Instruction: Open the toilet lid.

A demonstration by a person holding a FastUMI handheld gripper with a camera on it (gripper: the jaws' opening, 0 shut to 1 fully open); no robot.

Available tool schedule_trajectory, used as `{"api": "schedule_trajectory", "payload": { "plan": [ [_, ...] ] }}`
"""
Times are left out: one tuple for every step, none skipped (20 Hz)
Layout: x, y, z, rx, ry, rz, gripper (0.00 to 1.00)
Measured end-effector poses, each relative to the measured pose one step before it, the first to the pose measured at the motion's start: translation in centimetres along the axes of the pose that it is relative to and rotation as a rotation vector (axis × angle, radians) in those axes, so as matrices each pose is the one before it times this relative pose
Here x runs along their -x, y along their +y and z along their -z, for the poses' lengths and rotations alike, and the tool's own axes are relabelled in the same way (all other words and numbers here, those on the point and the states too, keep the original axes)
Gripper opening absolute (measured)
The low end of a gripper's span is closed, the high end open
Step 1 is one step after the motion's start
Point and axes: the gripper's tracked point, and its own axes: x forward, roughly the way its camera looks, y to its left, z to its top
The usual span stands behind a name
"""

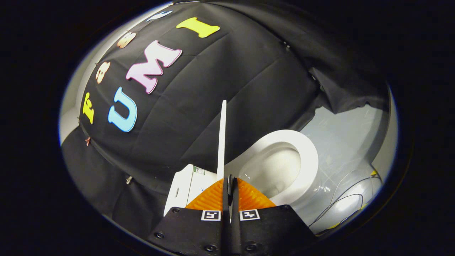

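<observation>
The white toilet lid point(222, 142) is raised and I see it edge-on as a thin slab running straight ahead from my fingers. My gripper point(230, 186) is shut on the lid's near edge, with both fingers pressed against it. Beside the lid, the white seat ring point(310, 156) and the open bowl point(275, 170) are uncovered. On the lid's other side is the white tank point(185, 186), partly hidden by my fingers.
The black cloth wall point(213, 89) hangs close behind the toilet. Glossy grey floor point(348, 131) lies beyond the seat, and thin cables point(341, 204) trail across it near the toilet's base.
</observation>
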Motion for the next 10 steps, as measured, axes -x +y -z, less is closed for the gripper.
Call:
{"api": "schedule_trajectory", "payload": {
  "plan": [
    [0.137,0.617,0.144,0.02585,-0.00744,0.01693,0.05],
    [0.215,0.815,-0.093,0.01593,-0.00749,0.00754,0.05],
    [0.027,0.715,-0.019,0.01212,-0.00682,0.00659,0.05],
    [0.015,0.766,0.056,0.01522,-0.00483,0.00375,0.05],
    [0.095,0.771,-0.032,0.01905,-0.00479,0.00109,0.05],
    [0.137,0.811,0.021,0.01903,-0.00293,0.00478,0.05],
    [-0.005,0.599,-0.039,0.01723,-0.00417,0.0059,0.05],
    [0.079,0.773,-0.004,0.01372,-0.00256,0.00349,0.05],
    [0.071,0.789,-0.058,0.01466,-0.00585,0.00556,0.05],
    [0.166,0.676,0.049,0.01893,-0.00592,0.00636,0.05]
  ]
}}
